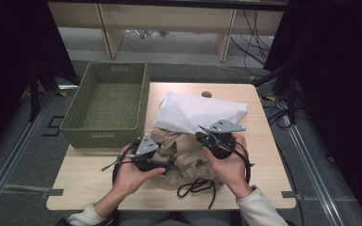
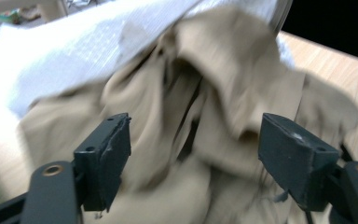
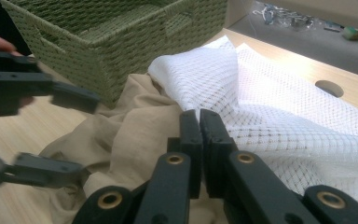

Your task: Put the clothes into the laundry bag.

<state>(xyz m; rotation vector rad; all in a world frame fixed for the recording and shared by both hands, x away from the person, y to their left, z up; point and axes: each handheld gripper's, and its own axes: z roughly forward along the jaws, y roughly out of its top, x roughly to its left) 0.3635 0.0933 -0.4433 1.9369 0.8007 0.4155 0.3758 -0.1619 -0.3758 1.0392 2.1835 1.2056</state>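
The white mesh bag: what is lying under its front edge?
A crumpled beige garment reaches under the white mesh bag. How far it goes beneath, and anything else there, is covered.

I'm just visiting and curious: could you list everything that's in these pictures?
Basket: one, green wicker, back left of table.
Mesh bag: one, white, mid-table, right of basket.
Cloth: one, beige, crumpled, in front of the bag and partly under it.
Table: one, light wood.
Cables: black, near front edge.
Left gripper: black, jaws open before the cloth.
Right gripper: black, jaws shut, over cloth and bag.
Hands: two, white sleeves.
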